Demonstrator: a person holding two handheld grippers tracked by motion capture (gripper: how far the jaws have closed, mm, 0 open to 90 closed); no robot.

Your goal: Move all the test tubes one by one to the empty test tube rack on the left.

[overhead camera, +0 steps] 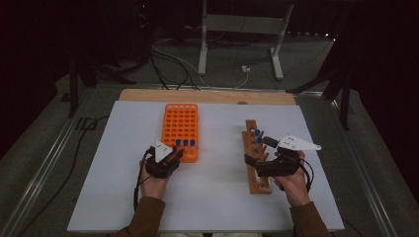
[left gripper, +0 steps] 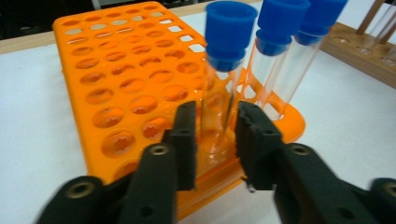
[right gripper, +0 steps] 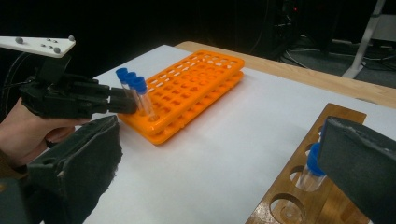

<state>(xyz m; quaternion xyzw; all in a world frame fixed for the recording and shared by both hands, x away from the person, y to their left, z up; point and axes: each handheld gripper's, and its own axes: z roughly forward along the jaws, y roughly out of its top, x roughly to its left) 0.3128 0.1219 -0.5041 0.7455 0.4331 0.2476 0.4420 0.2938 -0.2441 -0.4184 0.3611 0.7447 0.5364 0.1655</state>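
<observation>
An orange tube rack (overhead camera: 180, 123) lies left of centre on the white board, with three blue-capped clear tubes (overhead camera: 185, 143) along its near edge. My left gripper (overhead camera: 179, 153) reaches that edge. In the left gripper view its jaws (left gripper: 215, 135) flank the nearest tube (left gripper: 223, 93), which stands in a rack (left gripper: 116, 70) hole; a thin gap shows at the left pad, so it is open. My right gripper (overhead camera: 259, 150) is wide open over the wooden rack (overhead camera: 257, 168), with a blue-capped tube (right gripper: 314, 163) in a hole near one jaw.
The white board (overhead camera: 222, 197) lies on a wooden table (overhead camera: 207, 95), with dark floor, cables and a metal stand's legs (overhead camera: 202, 49) beyond. Two more capped tubes (overhead camera: 258, 136) stand toward the wooden rack's far end. Bare board lies between the two racks.
</observation>
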